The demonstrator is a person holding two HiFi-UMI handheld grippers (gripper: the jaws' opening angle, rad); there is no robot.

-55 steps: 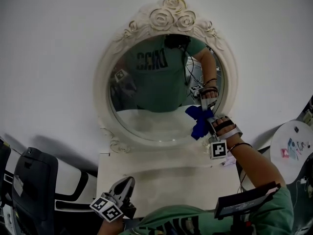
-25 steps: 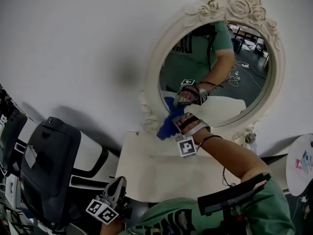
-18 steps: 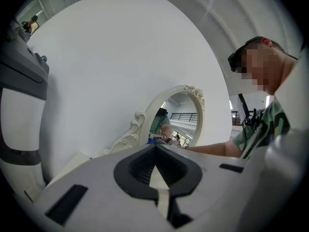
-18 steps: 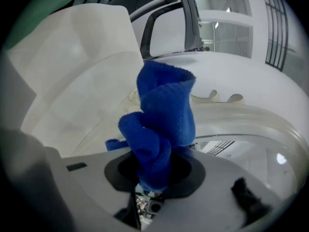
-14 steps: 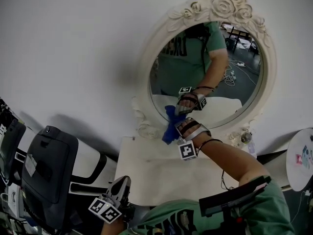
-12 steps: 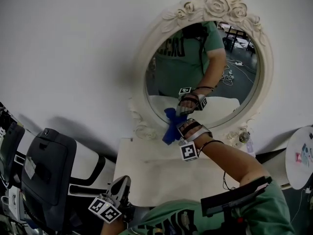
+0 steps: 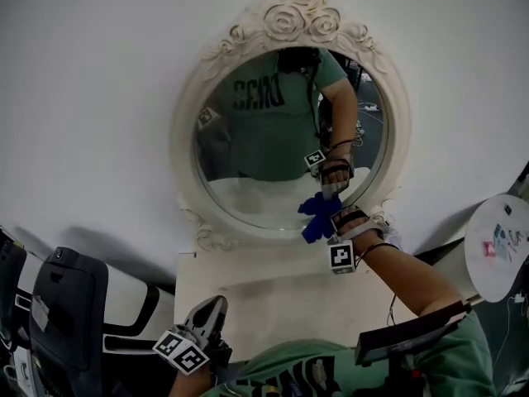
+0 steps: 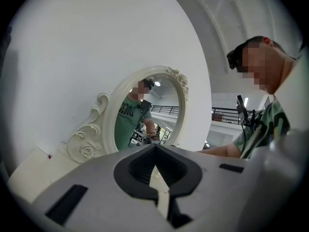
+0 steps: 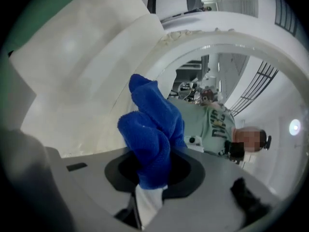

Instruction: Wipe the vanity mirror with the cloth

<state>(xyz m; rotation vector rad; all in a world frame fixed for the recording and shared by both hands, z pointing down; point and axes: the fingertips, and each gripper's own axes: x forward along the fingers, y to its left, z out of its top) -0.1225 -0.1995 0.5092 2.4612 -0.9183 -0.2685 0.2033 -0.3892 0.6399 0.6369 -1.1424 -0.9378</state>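
The oval vanity mirror (image 7: 273, 139) hangs on the white wall in a white rose-carved frame (image 7: 297, 19). My right gripper (image 7: 325, 215) is shut on a bunched blue cloth (image 7: 315, 216), which presses against the lower right of the glass. In the right gripper view the cloth (image 9: 150, 132) sticks out of the shut right gripper (image 9: 153, 170) toward the glass (image 9: 227, 76). My left gripper (image 7: 215, 306) hangs low at the left, shut and holding nothing. In its own view the left gripper (image 8: 155, 153) points at the mirror (image 8: 145, 115) from the side.
A white vanity top (image 7: 273, 292) lies under the mirror. A dark chair (image 7: 62, 308) stands at the left and a round white table (image 7: 500, 246) at the right. A black flat device (image 7: 413, 336) sits at the person's chest.
The right gripper with the cloth has slid from the lower left of the glass to the lower right. The head view has swung with it. The left gripper has stayed low.
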